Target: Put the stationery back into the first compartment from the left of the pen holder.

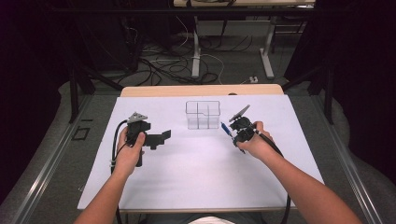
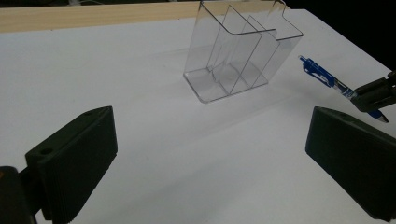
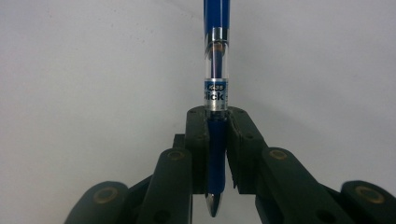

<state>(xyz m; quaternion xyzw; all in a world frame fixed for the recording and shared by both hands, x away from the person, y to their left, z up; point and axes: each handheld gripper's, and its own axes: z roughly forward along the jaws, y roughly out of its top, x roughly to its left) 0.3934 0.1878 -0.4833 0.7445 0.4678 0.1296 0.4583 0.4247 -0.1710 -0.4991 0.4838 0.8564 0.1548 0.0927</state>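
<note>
Right claw [image 3: 217, 140] is clamped on the blue pen [image 3: 216, 70], pinching the grip end near the tip while the barrel sticks out ahead, just right of the clear organizer [image 1: 202, 114]. That pen looks light and stiff, with slick plastic, so a hold on the grip section seems wise; it could swivel. Left claw [image 2: 210, 154] gapes wide, holding nothing, well left of the organizer. White tabletop [image 1: 196, 172] lies smooth and flat; beyond the organizer, cables trail across the floor.
</note>
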